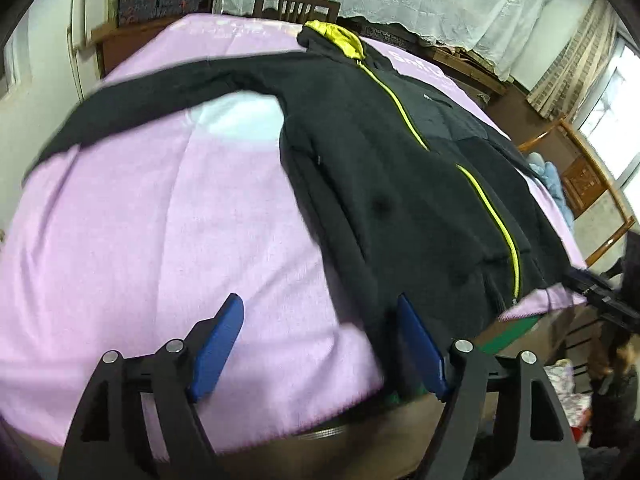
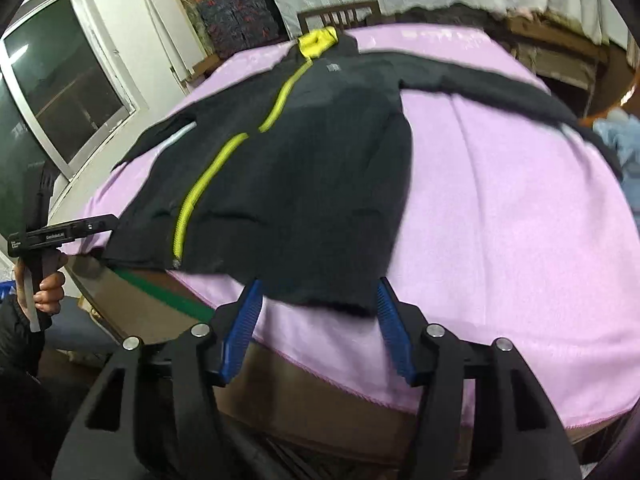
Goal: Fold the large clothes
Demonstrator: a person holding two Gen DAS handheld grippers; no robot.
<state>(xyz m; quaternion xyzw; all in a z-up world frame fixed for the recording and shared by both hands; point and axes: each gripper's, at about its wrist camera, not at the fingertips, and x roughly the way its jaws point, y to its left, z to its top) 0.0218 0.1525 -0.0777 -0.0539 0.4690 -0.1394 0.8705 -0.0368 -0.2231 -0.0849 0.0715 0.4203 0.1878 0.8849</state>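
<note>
A black zip jacket with a yellow-green zipper and yellow hood lining lies flat, front up, on a pink cloth over a table. Its left sleeve stretches out to the left. My left gripper is open and empty at the near table edge, its right finger beside the jacket's hem. In the right wrist view the jacket lies spread with its right sleeve out to the right. My right gripper is open, its fingers either side of the hem corner, holding nothing.
A wooden chair stands behind the table's far end. A light blue garment lies at the table's right edge. The left gripper's body and the hand holding it show at the left of the right wrist view. Windows and curtains line the room.
</note>
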